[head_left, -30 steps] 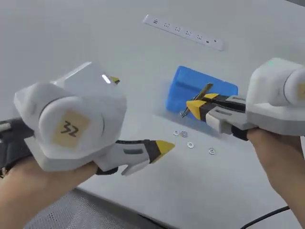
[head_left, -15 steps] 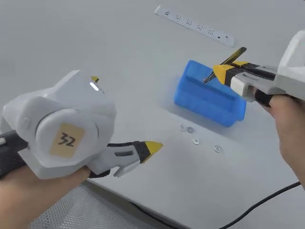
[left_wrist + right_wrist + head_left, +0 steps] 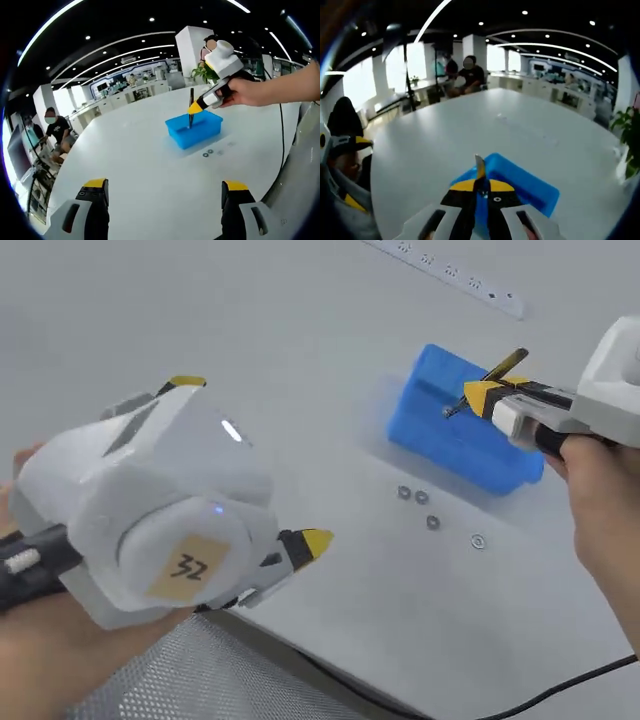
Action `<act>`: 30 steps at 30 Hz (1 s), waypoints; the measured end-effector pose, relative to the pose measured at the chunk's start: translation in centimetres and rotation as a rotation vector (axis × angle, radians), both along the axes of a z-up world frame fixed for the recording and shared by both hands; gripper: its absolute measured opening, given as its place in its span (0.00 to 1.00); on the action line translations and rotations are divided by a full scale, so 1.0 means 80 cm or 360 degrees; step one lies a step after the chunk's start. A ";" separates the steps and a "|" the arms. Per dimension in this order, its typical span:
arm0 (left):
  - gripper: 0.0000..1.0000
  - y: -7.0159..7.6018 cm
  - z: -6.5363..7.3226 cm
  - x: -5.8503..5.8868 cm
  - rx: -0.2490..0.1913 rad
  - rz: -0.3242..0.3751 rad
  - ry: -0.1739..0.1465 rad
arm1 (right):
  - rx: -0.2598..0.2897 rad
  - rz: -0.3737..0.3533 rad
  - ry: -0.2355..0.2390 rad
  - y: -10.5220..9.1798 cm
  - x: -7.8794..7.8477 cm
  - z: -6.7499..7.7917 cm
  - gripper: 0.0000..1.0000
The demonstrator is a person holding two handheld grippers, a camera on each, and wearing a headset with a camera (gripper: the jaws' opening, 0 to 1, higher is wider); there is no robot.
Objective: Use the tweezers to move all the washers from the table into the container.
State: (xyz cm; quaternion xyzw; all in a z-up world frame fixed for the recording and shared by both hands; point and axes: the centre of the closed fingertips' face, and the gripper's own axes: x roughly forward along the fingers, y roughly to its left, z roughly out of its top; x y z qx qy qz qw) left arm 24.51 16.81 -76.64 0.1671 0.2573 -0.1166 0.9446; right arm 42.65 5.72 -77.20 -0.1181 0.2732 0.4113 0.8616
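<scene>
- Right gripper [image 3: 485,397]: jaws pressed together on the tweezers [image 3: 497,378], gripped about mid-length. In the right gripper view the yellow tips [image 3: 479,187] meet around the thin blade [image 3: 480,171].
- Tweezers: tilted in the head view, with the lower tip over the container [image 3: 450,445]. In the left gripper view they hang nearly upright [image 3: 191,107] with the tip down inside the container's rim [image 3: 197,134]. Cannot tell whether the tip touches the floor, or whether it carries a washer.
- Container: blue, open-topped, standing on the white table [image 3: 300,370]. In the right gripper view it lies just beyond the jaws [image 3: 532,187].
- Washers [image 3: 421,498]: four on the table, in a loose row along the container's near side. Two lie side by side, the third close by and the fourth a little farther off. All are outside the container and none touches it. In the left gripper view they are small specks [image 3: 207,152].
- Left gripper [image 3: 250,462]: jaws wide apart, nothing between them, held above the table well apart from the container and washers. Its own view shows the two yellow-capped jaws [image 3: 165,185] spread over bare table.
- Power strip [image 3: 450,270] at the far edge of the table.
- Dark cable [image 3: 560,690] at the near right.
</scene>
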 end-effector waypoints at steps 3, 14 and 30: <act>0.96 -0.007 -0.006 -0.002 0.0033 -0.0043 0.0027 | 0.0008 -0.0016 0.0024 0.002 0.003 -0.006 0.04; 0.96 -0.003 -0.007 -0.001 -0.0011 -0.0036 0.0034 | -0.0047 0.0015 0.0030 0.021 0.009 -0.027 0.04; 0.93 0.016 -0.012 -0.003 -0.0021 0.0053 0.0069 | -0.0099 0.0033 0.0048 0.029 0.006 -0.043 0.05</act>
